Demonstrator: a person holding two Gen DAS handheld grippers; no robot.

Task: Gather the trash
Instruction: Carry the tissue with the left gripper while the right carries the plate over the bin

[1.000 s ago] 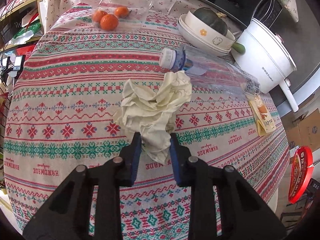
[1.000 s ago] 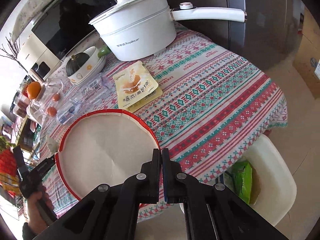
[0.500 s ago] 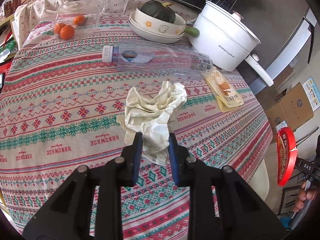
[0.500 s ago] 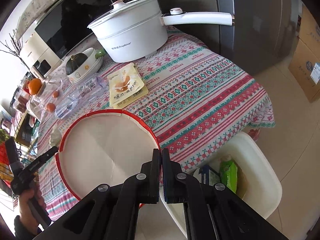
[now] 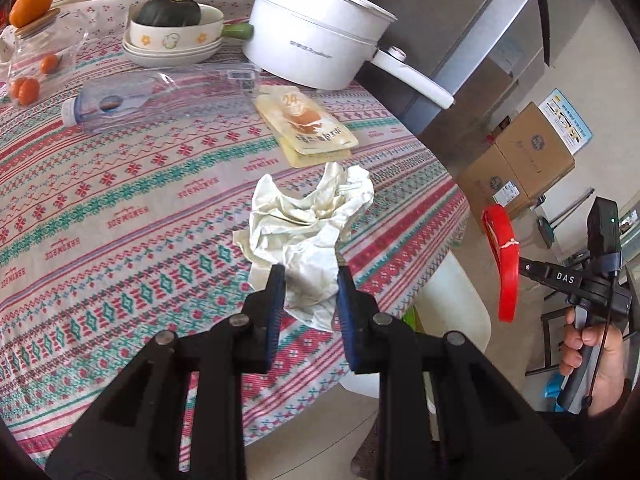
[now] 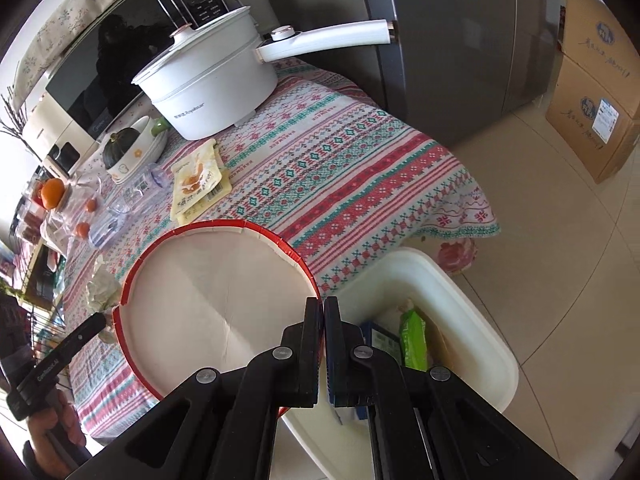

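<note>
My left gripper [image 5: 311,280] is shut on a crumpled cream paper napkin [image 5: 308,220], held up above the patterned tablecloth near the table's right edge. My right gripper [image 6: 322,312] is shut on the rim of a red-edged paper plate [image 6: 208,296], which hangs over the table's edge beside a white trash bin [image 6: 452,300] on the floor. The bin holds a green packet [image 6: 414,338] and other wrappers. The plate [image 5: 502,256] shows edge-on in the left wrist view, right of the table. An empty clear plastic bottle [image 5: 152,96] and yellow snack pouches [image 5: 308,128] lie on the table.
A white electric pot [image 5: 316,40] with a long handle, stacked bowls with a dark squash [image 5: 172,28] and a bag of oranges [image 5: 32,76] stand at the table's far side. A grey fridge [image 6: 460,40] and cardboard boxes [image 6: 596,92] stand beyond. A hand [image 5: 596,352] holds the right gripper's handle.
My left gripper has carried the napkin rightward across the table toward its edge, rolling as it went. My right gripper has drawn the plate off the table, bringing the white bin into view beneath.
</note>
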